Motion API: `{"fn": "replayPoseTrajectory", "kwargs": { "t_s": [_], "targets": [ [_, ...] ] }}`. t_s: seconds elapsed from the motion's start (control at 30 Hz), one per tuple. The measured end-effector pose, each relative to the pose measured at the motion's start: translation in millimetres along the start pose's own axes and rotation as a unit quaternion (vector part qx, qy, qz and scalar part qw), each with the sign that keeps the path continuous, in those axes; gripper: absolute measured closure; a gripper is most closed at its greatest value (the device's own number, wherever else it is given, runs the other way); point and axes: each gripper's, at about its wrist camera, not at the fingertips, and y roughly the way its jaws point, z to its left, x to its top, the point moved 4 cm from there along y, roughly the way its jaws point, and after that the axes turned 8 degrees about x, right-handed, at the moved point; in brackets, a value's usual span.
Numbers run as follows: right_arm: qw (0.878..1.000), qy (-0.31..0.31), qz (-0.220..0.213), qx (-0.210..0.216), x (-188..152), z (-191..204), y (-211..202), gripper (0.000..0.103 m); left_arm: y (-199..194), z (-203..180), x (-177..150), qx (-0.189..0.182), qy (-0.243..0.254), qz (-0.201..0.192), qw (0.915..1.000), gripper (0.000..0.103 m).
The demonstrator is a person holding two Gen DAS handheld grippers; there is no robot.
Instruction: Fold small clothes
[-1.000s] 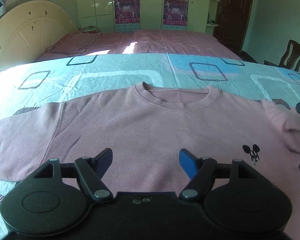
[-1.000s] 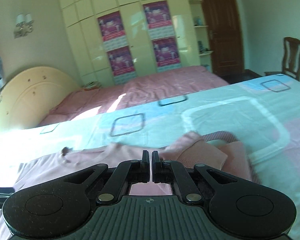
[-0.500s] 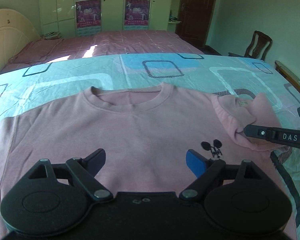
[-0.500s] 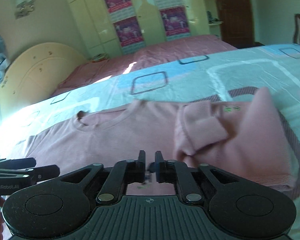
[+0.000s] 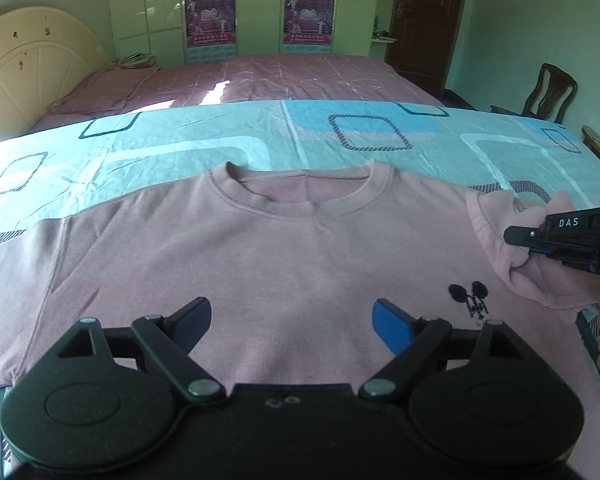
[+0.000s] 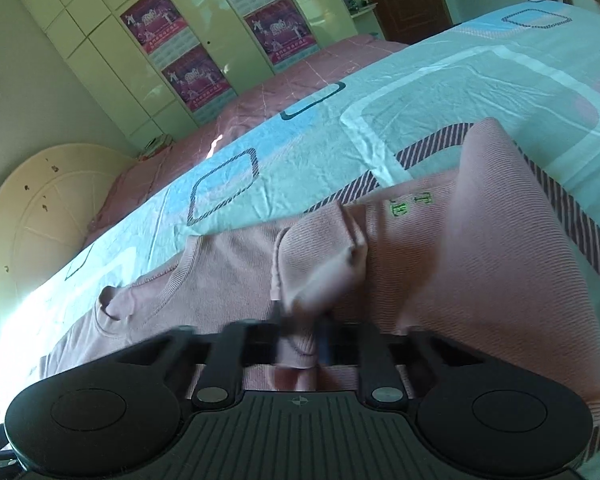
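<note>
Pink sweater (image 5: 284,264) sleeve (image 6: 320,276) sits pinched in right tongs (image 6: 300,332); left tongs (image 5: 290,320) gape wide, empty.

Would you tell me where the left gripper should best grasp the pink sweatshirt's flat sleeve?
Probably at the sleeve's outer end, coming in from the left: it lies flat and spread on the bedsheet, untouched, and the left gripper is open above the sweatshirt.
</note>
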Motion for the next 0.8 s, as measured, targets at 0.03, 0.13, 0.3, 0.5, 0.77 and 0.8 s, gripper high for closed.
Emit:
{"fn": "replayPoseTrajectory", "kwargs": {
  "t_s": [0.03, 0.13, 0.3, 0.5, 0.77, 0.8],
  "targets": [
    [1.000, -0.010, -0.003, 0.003, 0, 7, 0, 0.097, 0, 7, -1, 0.006, -0.003, 0.000, 1.0000, 0.016],
    [0.998, -0.062, -0.007, 0.027, -5, 49, 1, 0.097, 0, 29, -2, 0.021, -0.018, 0.002, 0.9996, 0.016],
    [0.987, -0.126, 0.026, 0.099, -36, 125, 16, 0.097, -1, 62, 0, 0.042, -0.049, 0.000, 0.9979, 0.016],
    [0.975, -0.143, 0.098, 0.139, -90, 159, 45, 0.096, -3, 73, -5, 0.037, -0.053, 0.005, 0.9979, 0.016],
    [0.985, -0.149, 0.038, 0.076, -70, 120, -3, 0.050, 16, 33, -7, -0.066, -0.069, 0.045, 0.9944, 0.012],
    [0.986, -0.154, 0.028, 0.057, -64, 108, -14, 0.050, 22, 27, -8, -0.071, -0.070, 0.057, 0.9934, 0.013]
  ]
}}
